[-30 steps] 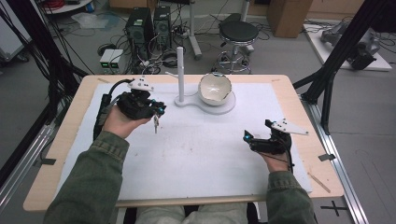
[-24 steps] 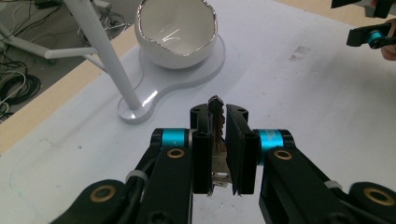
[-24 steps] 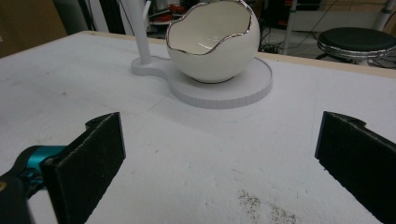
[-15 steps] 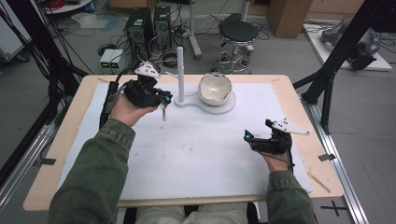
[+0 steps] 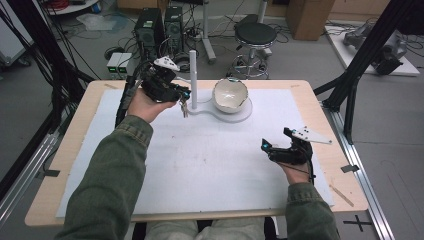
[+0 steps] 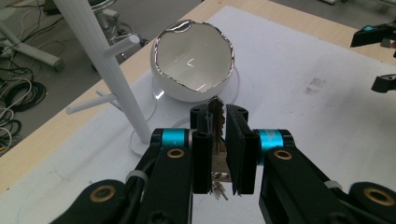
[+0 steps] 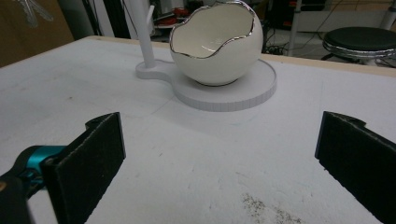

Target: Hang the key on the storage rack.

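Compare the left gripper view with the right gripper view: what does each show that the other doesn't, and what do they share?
Left gripper view: its jaws shut on the keys, and the stand's pegs beside the pole.

Right gripper view: its own jaws wide open over the bare mat, with nothing between them, and a stool behind the table.

Both: the egg-shaped bowl with its silver rim, sitting on the white tray by the pole.

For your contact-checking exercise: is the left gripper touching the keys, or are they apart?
Touching. In the left gripper view, the left gripper has its black jaws pressed on both sides of the keys, which hang above the table.
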Motion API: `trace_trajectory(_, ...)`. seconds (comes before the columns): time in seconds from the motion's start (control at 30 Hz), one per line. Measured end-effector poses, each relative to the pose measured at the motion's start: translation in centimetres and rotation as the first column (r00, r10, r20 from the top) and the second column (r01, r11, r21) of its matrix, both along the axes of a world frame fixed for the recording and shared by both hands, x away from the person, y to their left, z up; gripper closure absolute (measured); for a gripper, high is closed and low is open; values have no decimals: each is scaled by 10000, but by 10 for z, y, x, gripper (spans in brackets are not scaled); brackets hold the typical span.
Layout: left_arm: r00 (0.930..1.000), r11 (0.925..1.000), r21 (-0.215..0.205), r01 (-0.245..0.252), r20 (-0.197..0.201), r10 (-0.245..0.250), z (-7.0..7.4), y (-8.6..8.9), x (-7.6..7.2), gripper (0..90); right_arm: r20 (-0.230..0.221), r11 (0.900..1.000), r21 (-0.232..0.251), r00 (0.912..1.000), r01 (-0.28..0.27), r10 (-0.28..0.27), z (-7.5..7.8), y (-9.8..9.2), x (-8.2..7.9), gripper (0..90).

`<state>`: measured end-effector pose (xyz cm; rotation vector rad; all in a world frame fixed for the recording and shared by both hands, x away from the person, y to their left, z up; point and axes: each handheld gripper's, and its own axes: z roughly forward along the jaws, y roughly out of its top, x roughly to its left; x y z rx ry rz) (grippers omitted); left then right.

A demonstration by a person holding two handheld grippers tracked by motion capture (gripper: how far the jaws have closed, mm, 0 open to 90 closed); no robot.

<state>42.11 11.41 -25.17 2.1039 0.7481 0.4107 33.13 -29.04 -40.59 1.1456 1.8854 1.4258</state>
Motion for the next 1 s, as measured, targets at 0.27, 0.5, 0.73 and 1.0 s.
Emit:
trace_trajectory(0.27,9995,9997,136,-194,262,190,7,-7,11,808,73,9995,320,10000,-61,59,0,-1,3,6)
trace_trajectory(0.5,9987,9998,103,-177,483,172,20,-14,21,808,136,9988,486,9999,84,-90,1,-2,2,6)
trace_trajectory(0.73,9974,9996,5,-291,658,290,29,-17,28,808,212,9988,465,9997,140,-150,2,-4,0,6)
trace_trajectory(1.0,9958,9993,-168,-321,857,334,38,-19,37,808,186,9989,469,9998,85,-94,3,-3,-2,6)
